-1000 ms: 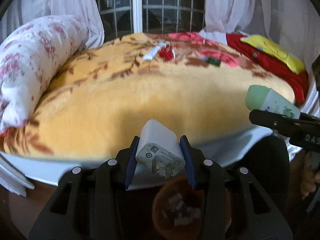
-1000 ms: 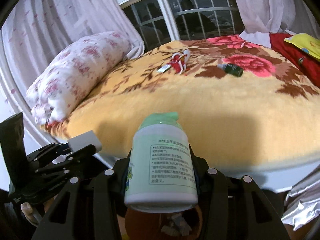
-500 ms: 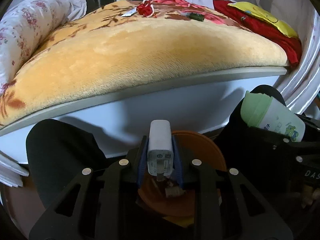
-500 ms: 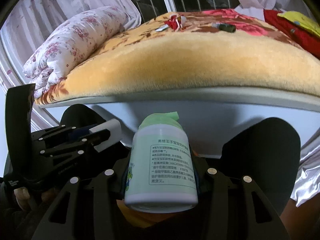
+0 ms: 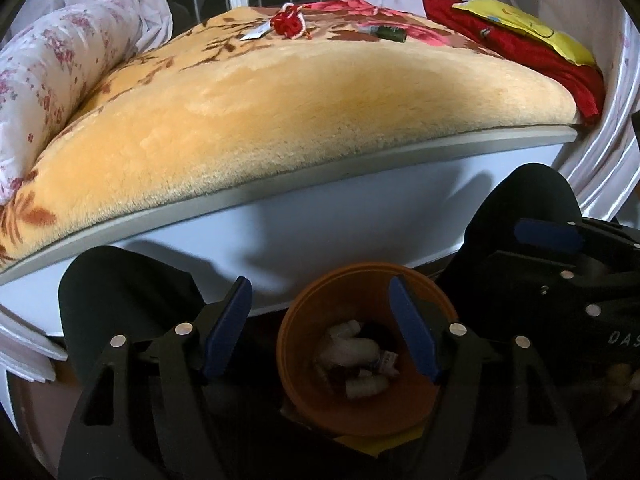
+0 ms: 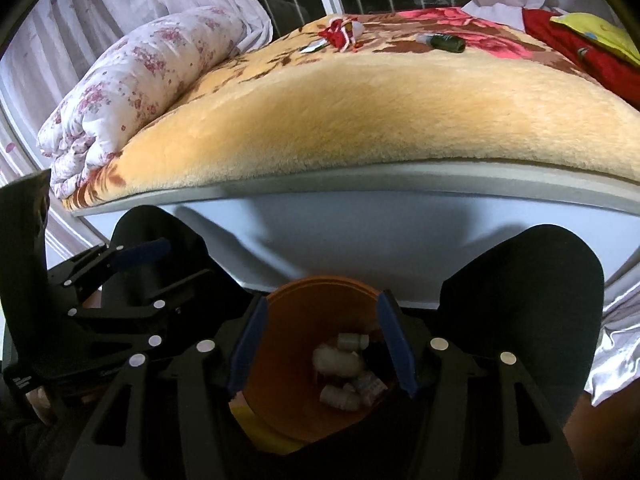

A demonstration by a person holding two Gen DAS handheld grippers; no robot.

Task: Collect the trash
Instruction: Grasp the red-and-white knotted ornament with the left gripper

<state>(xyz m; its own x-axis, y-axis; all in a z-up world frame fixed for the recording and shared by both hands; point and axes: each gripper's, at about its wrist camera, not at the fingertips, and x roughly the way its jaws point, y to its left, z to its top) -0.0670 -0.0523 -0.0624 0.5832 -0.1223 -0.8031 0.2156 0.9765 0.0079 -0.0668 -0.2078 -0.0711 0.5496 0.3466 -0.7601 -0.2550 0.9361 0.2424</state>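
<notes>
An orange bin (image 5: 320, 312) stands on the floor by the bed, with several pale bottles and scraps (image 5: 360, 354) inside. My left gripper (image 5: 320, 326) is open and empty right above the bin. My right gripper (image 6: 322, 346) is also open and empty over the same bin (image 6: 296, 312), with the trash (image 6: 346, 376) below it. On the far part of the yellow blanket lie a red cord bundle (image 5: 289, 24) and a small dark green bottle (image 5: 390, 33); they also show in the right wrist view, the cord bundle (image 6: 340, 32) and the bottle (image 6: 447, 43).
The bed's white side panel (image 5: 320, 224) rises just behind the bin. A rolled floral quilt (image 5: 52, 68) lies on the bed's left. A red cloth (image 5: 520, 48) with a yellow pillow (image 5: 528, 28) lies at the right. Curtains and a barred window are behind.
Both grippers have opened. The white charger has left my left gripper and the green-capped bottle has left my right gripper. Both grippers stay over the bin.
</notes>
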